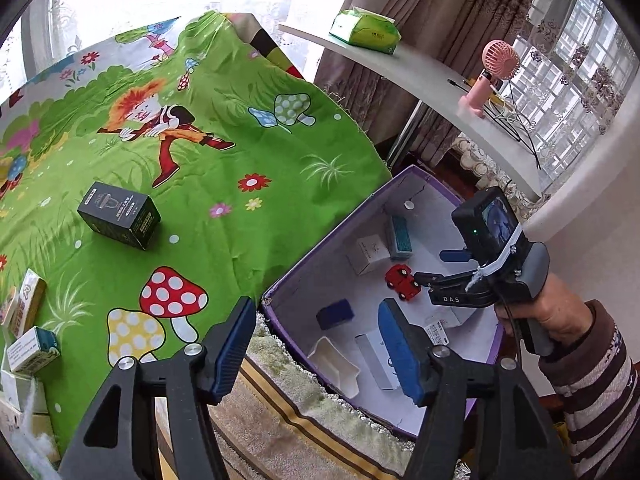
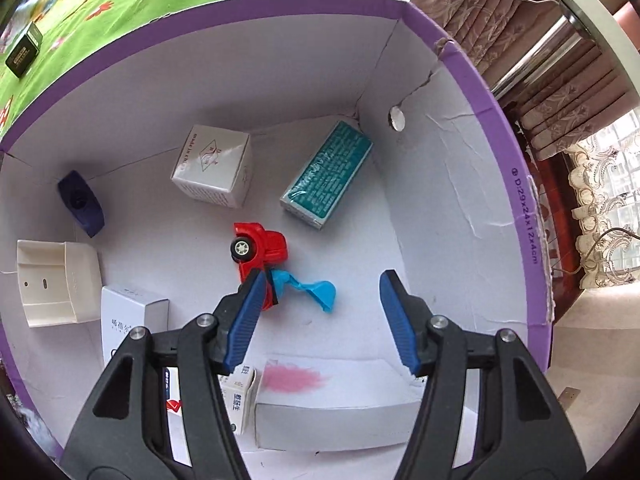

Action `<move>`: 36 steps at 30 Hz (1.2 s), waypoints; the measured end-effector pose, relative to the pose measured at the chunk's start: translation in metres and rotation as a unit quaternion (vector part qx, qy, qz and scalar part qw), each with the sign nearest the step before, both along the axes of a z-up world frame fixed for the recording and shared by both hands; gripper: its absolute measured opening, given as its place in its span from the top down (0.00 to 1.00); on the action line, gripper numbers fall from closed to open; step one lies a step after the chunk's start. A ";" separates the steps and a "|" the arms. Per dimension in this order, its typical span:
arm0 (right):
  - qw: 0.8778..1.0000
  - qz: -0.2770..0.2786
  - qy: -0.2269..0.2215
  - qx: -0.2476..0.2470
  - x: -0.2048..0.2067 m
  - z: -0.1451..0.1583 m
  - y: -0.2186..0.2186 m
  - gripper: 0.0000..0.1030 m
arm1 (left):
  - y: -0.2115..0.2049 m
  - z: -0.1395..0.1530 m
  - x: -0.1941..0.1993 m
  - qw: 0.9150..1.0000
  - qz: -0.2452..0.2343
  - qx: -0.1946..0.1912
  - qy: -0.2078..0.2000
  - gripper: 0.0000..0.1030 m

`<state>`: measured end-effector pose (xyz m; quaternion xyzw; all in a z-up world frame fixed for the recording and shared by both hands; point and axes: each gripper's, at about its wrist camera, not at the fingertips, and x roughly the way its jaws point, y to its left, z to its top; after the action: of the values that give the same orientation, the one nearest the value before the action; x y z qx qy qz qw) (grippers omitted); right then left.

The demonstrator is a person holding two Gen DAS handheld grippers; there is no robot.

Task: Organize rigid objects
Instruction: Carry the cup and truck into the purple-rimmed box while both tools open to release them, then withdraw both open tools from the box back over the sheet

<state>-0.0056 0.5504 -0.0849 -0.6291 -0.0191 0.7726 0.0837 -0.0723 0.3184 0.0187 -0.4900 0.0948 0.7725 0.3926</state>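
Observation:
A purple box with a white inside (image 1: 320, 248) (image 2: 500, 128) stands beside the green cartoon tablecloth (image 1: 224, 184). In it lie a red toy truck (image 2: 260, 248) (image 1: 402, 280) with a blue part (image 2: 316, 290), a white cube box (image 2: 214, 166), a teal packet (image 2: 326, 174), a dark blue piece (image 2: 80, 204), a white tray (image 2: 56, 280) and several white boxes. My right gripper (image 2: 320, 320) (image 1: 432, 276) is open and empty over the truck, inside the box. My left gripper (image 1: 316, 352) is open and empty over the box's near edge. A black box (image 1: 120, 220) lies on the cloth.
Several small boxes (image 1: 28, 320) lie at the cloth's left edge. A striped fuzzy cover (image 1: 288, 408) lies under the purple box. A white shelf (image 1: 420, 80) behind holds a green tissue pack (image 1: 366, 32) and a pink fan (image 1: 490, 76). Curtains (image 1: 420, 20) hang behind.

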 end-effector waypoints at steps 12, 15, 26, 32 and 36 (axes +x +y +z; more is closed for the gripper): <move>1.000 0.011 0.001 -0.005 0.006 0.005 -0.006 0.39 | -0.029 0.002 0.006 0.999 0.016 0.030 -0.021 0.37; 1.000 0.024 -0.004 -0.011 0.006 0.005 -0.009 0.39 | -0.031 0.001 0.006 0.999 0.019 0.032 -0.025 0.37; 0.997 0.066 -0.033 -0.029 0.012 0.001 -0.030 0.43 | -0.045 0.000 0.004 0.998 0.031 0.047 -0.035 0.37; 1.000 0.025 0.007 0.002 0.020 0.028 0.000 0.37 | -0.046 0.000 0.005 0.998 0.031 0.052 -0.036 0.37; 1.000 0.020 0.001 0.004 0.016 0.020 0.008 0.37 | -0.045 0.002 0.005 0.998 0.028 0.054 -0.034 0.37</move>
<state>0.0107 0.5587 -0.0644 -0.6276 -0.0345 0.7746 0.0705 -0.0669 0.2732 0.0204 -0.4966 0.0254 0.7702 0.3994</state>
